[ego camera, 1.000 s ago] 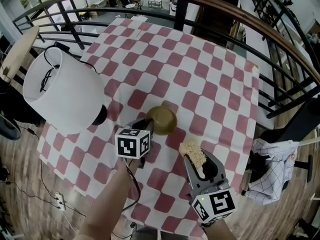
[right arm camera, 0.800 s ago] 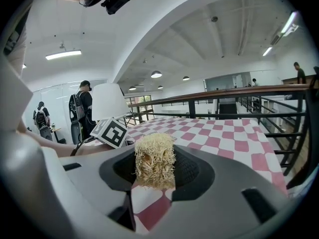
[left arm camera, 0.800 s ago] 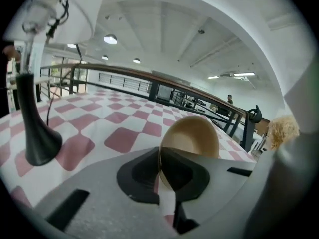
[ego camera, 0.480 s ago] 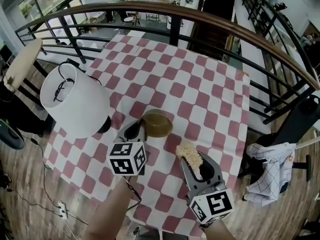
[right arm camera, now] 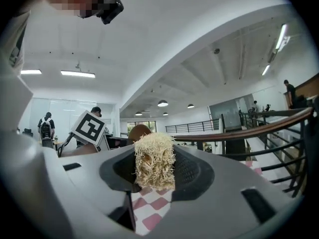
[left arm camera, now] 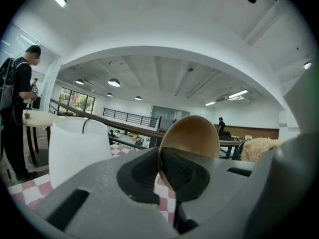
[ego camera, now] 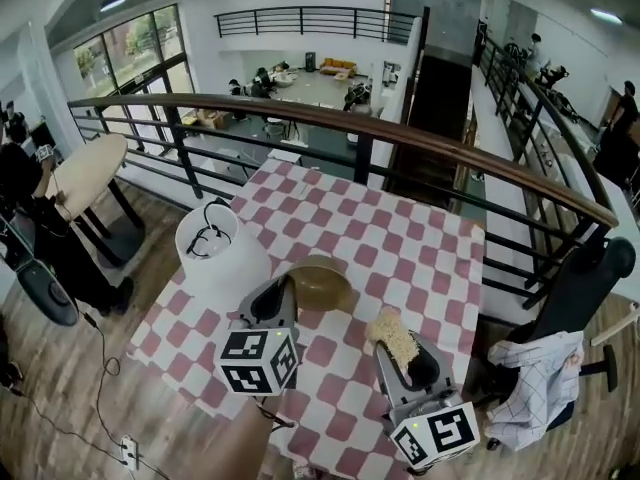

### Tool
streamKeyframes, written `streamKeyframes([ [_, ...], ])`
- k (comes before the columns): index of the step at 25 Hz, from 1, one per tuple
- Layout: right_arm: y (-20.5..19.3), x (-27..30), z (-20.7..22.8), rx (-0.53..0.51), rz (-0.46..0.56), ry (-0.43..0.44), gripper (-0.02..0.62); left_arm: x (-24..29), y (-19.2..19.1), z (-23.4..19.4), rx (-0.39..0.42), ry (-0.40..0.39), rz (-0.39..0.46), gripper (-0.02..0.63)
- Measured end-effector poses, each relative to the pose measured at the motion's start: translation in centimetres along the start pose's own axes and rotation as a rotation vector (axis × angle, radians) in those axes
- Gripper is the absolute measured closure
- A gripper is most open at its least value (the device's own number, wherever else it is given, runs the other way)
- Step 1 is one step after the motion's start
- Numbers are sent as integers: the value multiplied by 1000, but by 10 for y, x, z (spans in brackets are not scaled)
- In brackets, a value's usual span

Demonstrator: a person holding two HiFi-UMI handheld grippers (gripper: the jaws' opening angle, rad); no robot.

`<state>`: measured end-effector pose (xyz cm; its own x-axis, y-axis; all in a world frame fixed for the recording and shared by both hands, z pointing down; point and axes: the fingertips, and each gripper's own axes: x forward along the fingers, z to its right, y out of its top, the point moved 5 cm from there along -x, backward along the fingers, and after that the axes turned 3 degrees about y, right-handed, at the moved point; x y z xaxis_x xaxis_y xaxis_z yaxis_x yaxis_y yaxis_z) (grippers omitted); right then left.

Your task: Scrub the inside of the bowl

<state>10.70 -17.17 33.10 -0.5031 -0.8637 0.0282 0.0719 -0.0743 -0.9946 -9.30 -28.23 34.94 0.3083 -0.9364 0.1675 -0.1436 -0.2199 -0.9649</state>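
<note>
1. Head view: the left tool (ego camera: 284,294) is pinching the near rim of the brown bowl (ego camera: 320,284). The bowl is over the checked desk (ego camera: 420,248), just beside a white lampshade (ego camera: 212,260). The right tool (ego camera: 398,340) grips a pale fibrous scrubber (ego camera: 390,330), which is near the bowl but not touching it. To scrub well, I would turn the bowl's opening toward the right tool, bring the scrubber in over the rim, and press in circles on the inner wall. I cannot tell whether the bowl rests on the desk or hangs clear of it, and its inside is hard to make out.

2. Left gripper view: the jaws are pressed together on the thin rim, and the bowl (left arm camera: 192,133) stands on edge beyond them. Such a narrow hold could twist, so the scrubbing force is best directed toward the jaws, not across them. The tool's body hides the bowl's lower part, and the scrubber (left arm camera: 256,148) is cut off at the right.

3. Right gripper view: the right tool (right arm camera: 153,176) is closed on the scrubber (right arm camera: 154,158), which sticks up well past the jaws. That leaves enough free fibre to reach the bowl's bottom. Only a sliver of the bowl (right arm camera: 139,132) shows behind the scrubber.
</note>
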Motion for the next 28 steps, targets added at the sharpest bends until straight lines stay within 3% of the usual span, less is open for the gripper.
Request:
streamKeyframes([
  [3, 39, -18, -27, -47, 74, 41, 431, -37, 34, 2, -48, 2, 55, 586],
  [6, 72, -41, -56, -85, 127, 86, 431, -77, 56, 14, -46, -4, 82, 586],
  [11, 98, -72, -96, -109, 158, 175, 431, -143, 72, 41, -65, -43, 122, 586],
  [17, 96, -108, -134, -141, 94, 244, 431, -197, 62, 76, -35, -62, 200, 586],
  [22, 71, -117, -152, -293, -8, 230, 433, -213, 42, 95, -11, -34, 199, 586],
  [28, 76, -102, -157, -457, 38, 202, 434, -219, 33, 106, 91, -28, 190, 586],
])
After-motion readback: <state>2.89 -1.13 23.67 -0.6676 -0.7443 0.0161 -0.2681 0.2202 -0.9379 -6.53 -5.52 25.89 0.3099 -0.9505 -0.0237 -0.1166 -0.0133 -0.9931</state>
